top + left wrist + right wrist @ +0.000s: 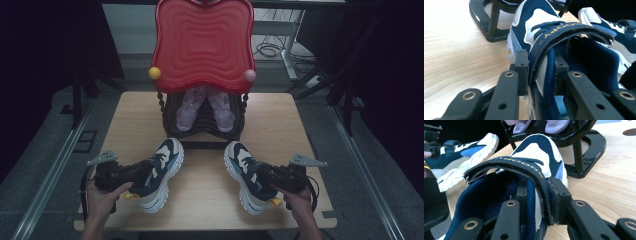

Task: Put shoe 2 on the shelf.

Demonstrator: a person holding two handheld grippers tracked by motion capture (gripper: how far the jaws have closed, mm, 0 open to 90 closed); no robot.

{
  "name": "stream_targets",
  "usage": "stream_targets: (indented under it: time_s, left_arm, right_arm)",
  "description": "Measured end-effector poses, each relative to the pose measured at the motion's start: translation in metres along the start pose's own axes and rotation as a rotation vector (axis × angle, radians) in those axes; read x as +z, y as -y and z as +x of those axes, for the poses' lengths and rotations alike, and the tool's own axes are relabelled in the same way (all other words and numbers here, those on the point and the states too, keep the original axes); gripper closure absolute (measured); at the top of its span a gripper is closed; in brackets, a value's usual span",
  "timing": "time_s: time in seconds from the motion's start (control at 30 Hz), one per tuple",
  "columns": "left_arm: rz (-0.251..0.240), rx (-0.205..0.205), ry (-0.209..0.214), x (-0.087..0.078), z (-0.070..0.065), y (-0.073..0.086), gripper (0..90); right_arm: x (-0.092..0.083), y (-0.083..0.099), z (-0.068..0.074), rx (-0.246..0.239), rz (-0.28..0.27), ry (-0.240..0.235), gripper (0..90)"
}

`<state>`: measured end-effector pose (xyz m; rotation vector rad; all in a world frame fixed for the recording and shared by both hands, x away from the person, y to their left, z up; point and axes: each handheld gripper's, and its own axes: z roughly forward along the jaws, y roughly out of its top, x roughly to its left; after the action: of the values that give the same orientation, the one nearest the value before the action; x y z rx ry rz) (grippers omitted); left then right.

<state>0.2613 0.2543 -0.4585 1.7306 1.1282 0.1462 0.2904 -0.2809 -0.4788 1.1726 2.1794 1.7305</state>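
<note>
The high view is dim, its surroundings almost black; only the worktop (280, 130) and the red tray (202, 45) catch soft overhead light. Both gripper views are brighter, the wood glaring white toward the upper corners, near jaws slightly soft, edges bowed.

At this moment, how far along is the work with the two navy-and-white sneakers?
Done: a pair of pale pink shoes sits on the black rack under the red wavy tray. In hand: the left gripper clamps the left navy-and-white sneaker's side wall, and the right gripper clamps the right navy-and-white sneaker likewise. Left: both sneakers are short of the rack.
</note>
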Motion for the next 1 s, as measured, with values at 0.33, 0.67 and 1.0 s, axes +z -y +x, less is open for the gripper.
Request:
stream_targets:
  time_s: [0.33, 0.67, 1.0]
  left_arm:
    - [-0.048, -0.021, 0.007, -0.011, 0.006, 0.001, 72.3]
    - [-0.105, -0.045, 0.018, -0.02, 0.01, 0.001, 72.5]
    - [-0.179, -0.058, -0.002, -0.03, 0.013, 0.0, 72.6]
  right_arm:
    - [-0.016, -0.001, -0.006, 0.026, -0.067, 0.02, 72.0]
    - [-0.022, -0.002, -0.007, 0.015, -0.113, 0.046, 72.1]
    - [-0.033, -0.008, -0.01, 0.036, -0.2, 0.064, 72.1]
